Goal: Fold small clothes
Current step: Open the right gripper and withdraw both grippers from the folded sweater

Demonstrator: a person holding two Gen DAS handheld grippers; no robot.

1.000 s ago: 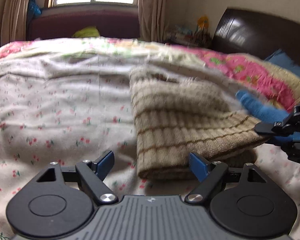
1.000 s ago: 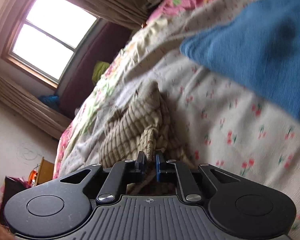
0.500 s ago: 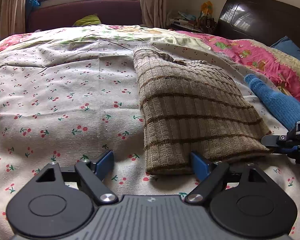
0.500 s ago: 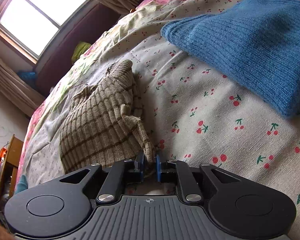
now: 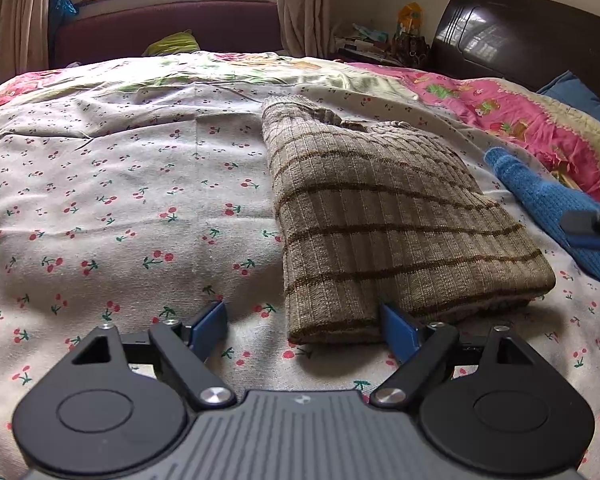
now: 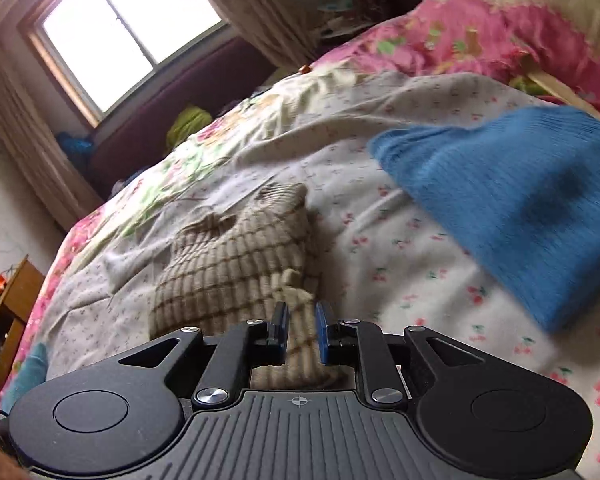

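A folded tan knit sweater with brown stripes (image 5: 384, 224) lies on the cherry-print bedsheet (image 5: 120, 208). My left gripper (image 5: 304, 320) is open and empty, low over the sheet at the sweater's near edge; its right finger touches that edge. In the right wrist view the sweater (image 6: 236, 264) lies just ahead of my right gripper (image 6: 300, 324), whose jaws stand slightly apart with the sweater's corner between them, no longer pinched. The right gripper's tip also shows at the right edge of the left wrist view (image 5: 592, 228).
A folded blue knit garment (image 6: 512, 200) lies to the right of the sweater, also in the left wrist view (image 5: 548, 204). A pink floral quilt (image 5: 512, 116) and dark headboard (image 5: 528, 36) are at the right. A window and maroon bench are beyond the bed.
My right gripper has opened slightly, releasing the sweater's corner it was pinching, and has lifted and tilted. The sweater now lies flat and folded. My left gripper has stayed open and barely moved.
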